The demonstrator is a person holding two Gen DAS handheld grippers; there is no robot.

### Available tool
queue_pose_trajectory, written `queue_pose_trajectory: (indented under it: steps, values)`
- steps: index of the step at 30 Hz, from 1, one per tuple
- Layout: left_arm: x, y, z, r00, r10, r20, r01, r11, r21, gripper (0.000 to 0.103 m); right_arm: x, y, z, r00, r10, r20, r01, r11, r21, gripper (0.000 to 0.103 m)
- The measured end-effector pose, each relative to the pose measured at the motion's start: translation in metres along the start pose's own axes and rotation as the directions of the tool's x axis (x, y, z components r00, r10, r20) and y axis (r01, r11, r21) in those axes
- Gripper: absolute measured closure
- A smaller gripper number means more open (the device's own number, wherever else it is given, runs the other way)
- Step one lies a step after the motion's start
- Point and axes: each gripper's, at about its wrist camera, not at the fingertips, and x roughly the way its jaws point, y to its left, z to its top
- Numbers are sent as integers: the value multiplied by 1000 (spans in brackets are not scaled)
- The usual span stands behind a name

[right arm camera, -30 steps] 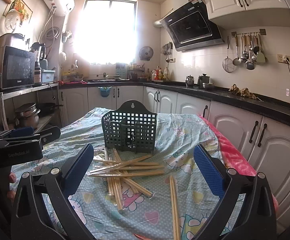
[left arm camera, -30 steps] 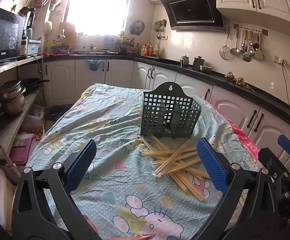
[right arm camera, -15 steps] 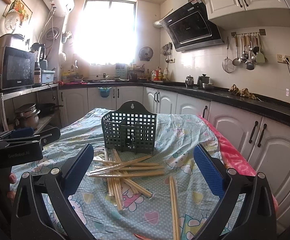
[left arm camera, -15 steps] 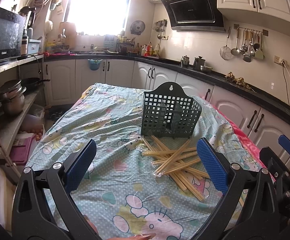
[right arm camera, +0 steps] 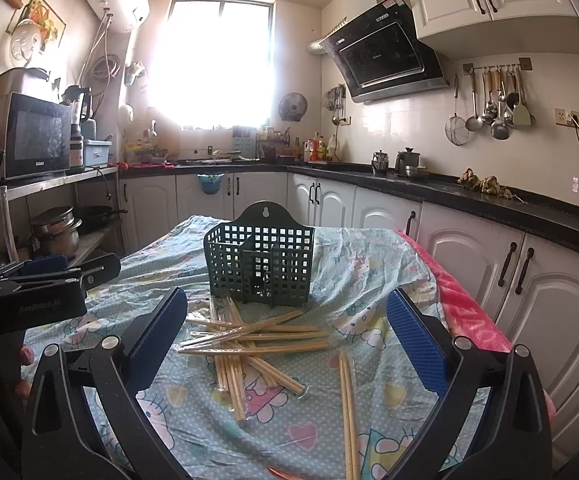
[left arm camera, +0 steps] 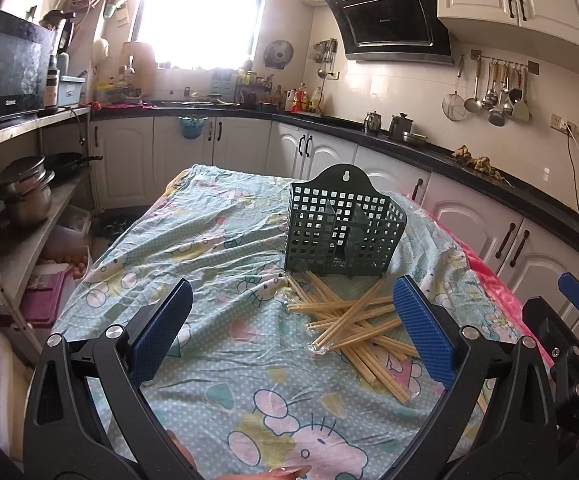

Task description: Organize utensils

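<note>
- A kitchen surrounds the table: white cabinets, a black range hood (right arm camera: 389, 60), a rack of hanging ladles (right arm camera: 493, 100) on the wall, a microwave (left arm camera: 7, 68) on the left shelf.
- A cartoon-print tablecloth (left arm camera: 209, 248) covers the table; nothing blocks the way to the pile.
- The chopsticks (right arm camera: 249, 340) lie in a crossed heap just in front of the green slotted holder (right arm camera: 261, 264) — its compartments look bare, though the grid hides much.
- The left gripper (left arm camera: 289, 340) is spread wide with nothing between its fingers, the heap ahead towards its right finger.
- The right gripper (right arm camera: 285, 344) — also spread — frames the pile; 1 pair lies apart.
</note>
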Motion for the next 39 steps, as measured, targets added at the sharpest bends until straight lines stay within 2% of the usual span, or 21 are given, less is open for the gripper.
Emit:
queue_pose_trajectory:
  steps: [9, 18, 23, 28, 30, 36, 39]
  values:
    - [10, 12, 1, 1000, 5, -26, -6, 1000, -28, 10, 10, 2, 1, 998, 49, -48, -50, 999, -9, 6]
    - [30, 38, 17, 997, 25, -70, -30, 997, -71, 11, 34, -1, 6, 991, 91, -100, -93, 995, -25, 6]
    - [48, 44, 28, 992, 24, -120, -33, 997, -73, 11, 54, -11, 16, 986, 98, -133, -101, 995, -16, 6]
    - [69, 44, 35, 987, -19, -157, 5, 996, -89, 11, 78, -27, 24, 977, 100, -188, -97, 995, 23, 6]
    - [78, 42, 34, 982, -40, -183, 23, 996, -92, 11, 89, -35, 24, 972, 89, -215, -84, 996, 32, 6]
    - [114, 39, 18, 948, -149, -281, 114, 984, -137, 11, 115, -51, 13, 955, 54, -291, -52, 999, 16, 7]
    - [129, 39, 7, 929, -178, -325, 132, 978, -158, 15, 129, -58, 1, 932, 51, -358, -50, 999, 14, 17]
